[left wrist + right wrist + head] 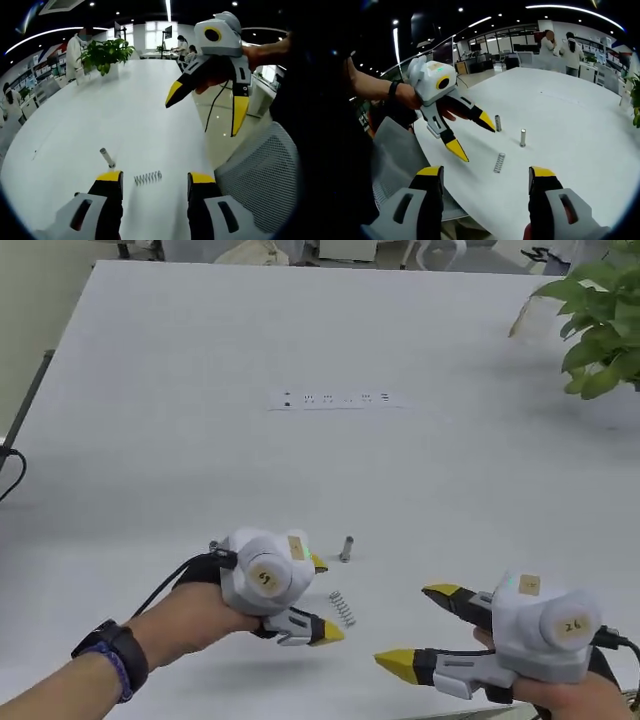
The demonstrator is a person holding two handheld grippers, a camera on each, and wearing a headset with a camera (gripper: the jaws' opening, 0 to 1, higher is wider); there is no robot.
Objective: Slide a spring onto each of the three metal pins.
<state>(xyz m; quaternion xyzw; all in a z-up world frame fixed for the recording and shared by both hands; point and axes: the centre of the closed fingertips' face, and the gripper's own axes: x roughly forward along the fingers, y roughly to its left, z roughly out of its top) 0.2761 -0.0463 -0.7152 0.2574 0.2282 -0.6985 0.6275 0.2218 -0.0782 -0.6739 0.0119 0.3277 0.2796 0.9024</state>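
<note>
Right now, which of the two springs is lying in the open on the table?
The loose spring lying near the upright pin, just ahead of the left tongs. The other spring stands right beside one tong tip.

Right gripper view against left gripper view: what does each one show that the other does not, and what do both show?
Right gripper view: the left tool, open, and an upright spring near its tip. Left gripper view: the right tool, open, held in a hand. Shared: the lying spring and the standing pin on the white table.
</note>
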